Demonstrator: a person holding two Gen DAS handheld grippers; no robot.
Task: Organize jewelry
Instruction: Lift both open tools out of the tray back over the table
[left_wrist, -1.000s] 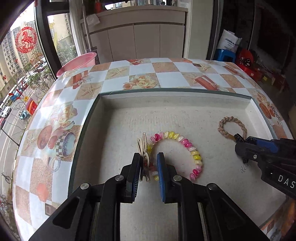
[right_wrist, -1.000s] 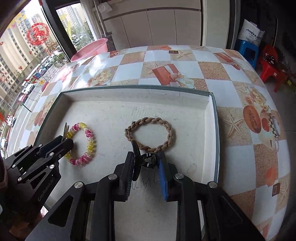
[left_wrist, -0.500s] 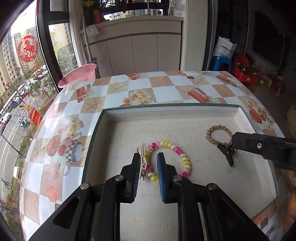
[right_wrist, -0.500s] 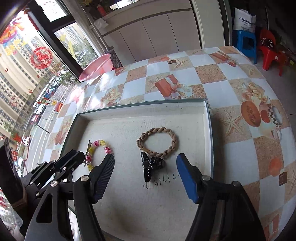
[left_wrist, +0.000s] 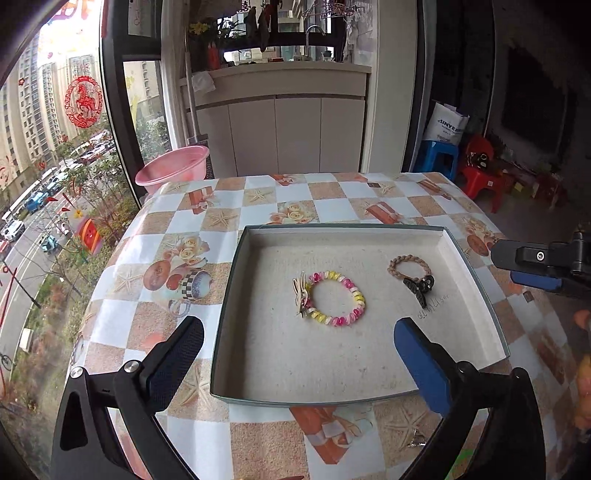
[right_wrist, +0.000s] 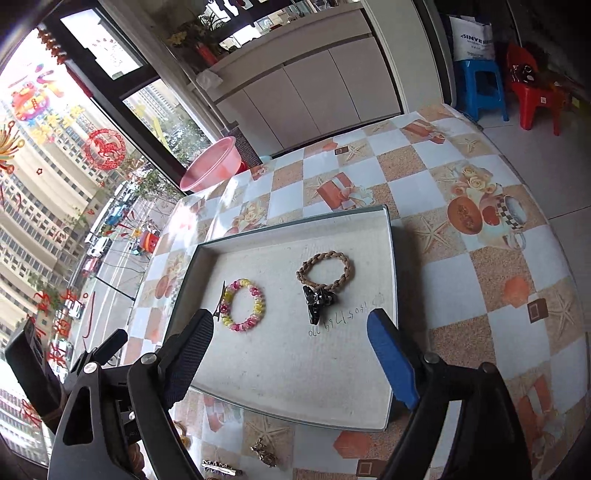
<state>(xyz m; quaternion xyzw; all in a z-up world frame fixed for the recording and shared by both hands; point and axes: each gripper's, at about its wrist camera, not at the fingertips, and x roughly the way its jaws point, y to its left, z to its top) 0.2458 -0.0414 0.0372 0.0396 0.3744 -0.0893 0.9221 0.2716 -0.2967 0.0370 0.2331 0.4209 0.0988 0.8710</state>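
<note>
Now the left gripper hangs above the near edge of the shallow grey tray, its jaws opening wide with nothing between them; the black pad stands outside the tray's left wall and the blue pad over its near right part. Just beyond that gap, on the tray floor, lies the pink-and-yellow beaded bracelet, with a pale wooden hair clip touching its left side. Further right in the tray lies the braided brown hair tie, and the black claw clip rests against its near edge, beside some handwritten marks on the tray floor. The right gripper also hovers over the tray's near side, jaws opening and empty, with the black claw clip and braided tie ahead of it but untouched. Outside the tray, the checked tablecloth covers the table; near the tray's front edge a small gold trinket and a flat patterned hair clip lie on it. Beyond the far left corner of the table sits a pink basin.
</note>
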